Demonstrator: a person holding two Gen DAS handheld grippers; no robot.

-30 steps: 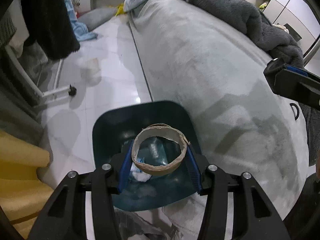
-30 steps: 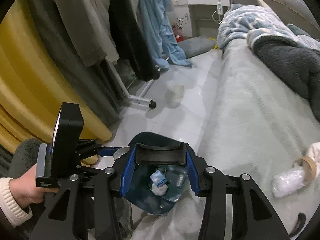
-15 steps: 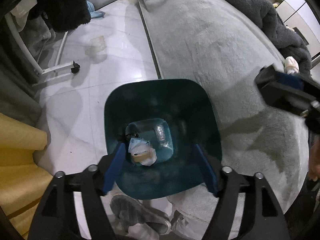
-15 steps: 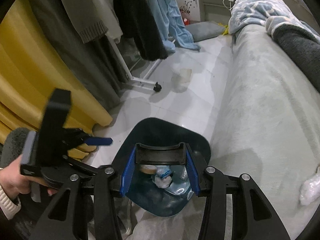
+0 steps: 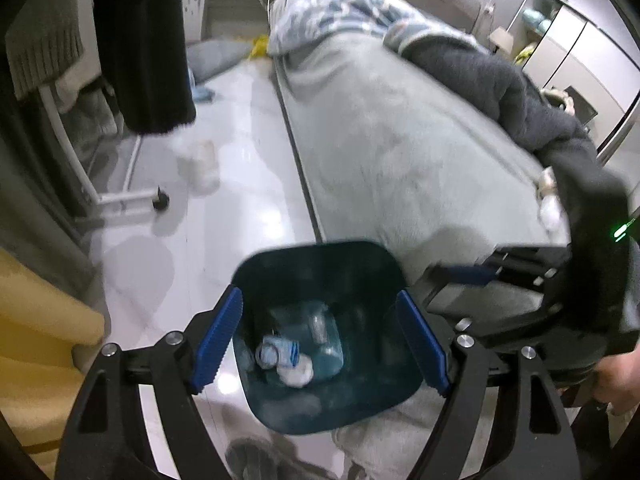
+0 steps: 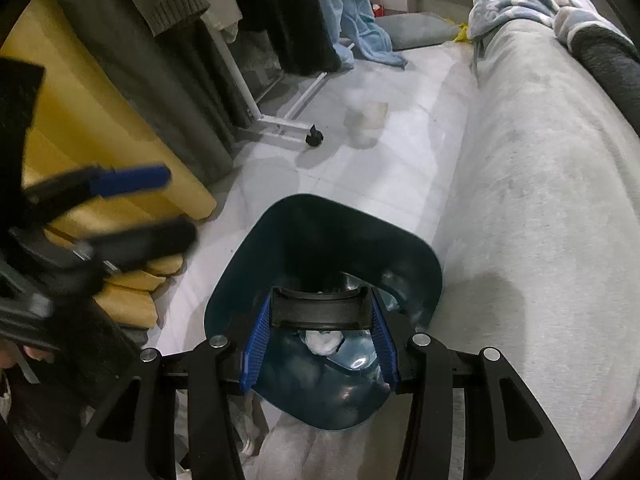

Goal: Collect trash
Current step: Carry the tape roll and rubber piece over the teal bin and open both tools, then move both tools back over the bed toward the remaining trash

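A second ago the left hand-held gripper (image 5: 320, 340) clamped a cardboard tape ring above the bin; its jaws have just been opening and now stand wide with nothing between the blue pads, while the ring lies at the bottom of the dark teal trash bin (image 5: 256, 276) among crumpled white tissue (image 5: 296, 374) and a blue-and-white wrapper (image 5: 286, 350). That heap sits below and between the spread fingers, nearer the left one (the picture is blurred, so the ring itself is hard to make out). The right hand-held gripper (image 6: 318, 340) has come lower over the same bin: its jaws are about half closed and pinch a black curved plastic piece (image 6: 320, 308) across its ends, the piece hanging just inside the bin's mouth above the tissue. The bin stands on the pale tiled floor (image 6: 400, 152), touching the edge of the grey bed (image 6: 540, 200). Further along the bed's surface, near the dark fleece blanket (image 5: 500, 80), more small pale litter (image 5: 548, 200) lies well apart from both grippers.
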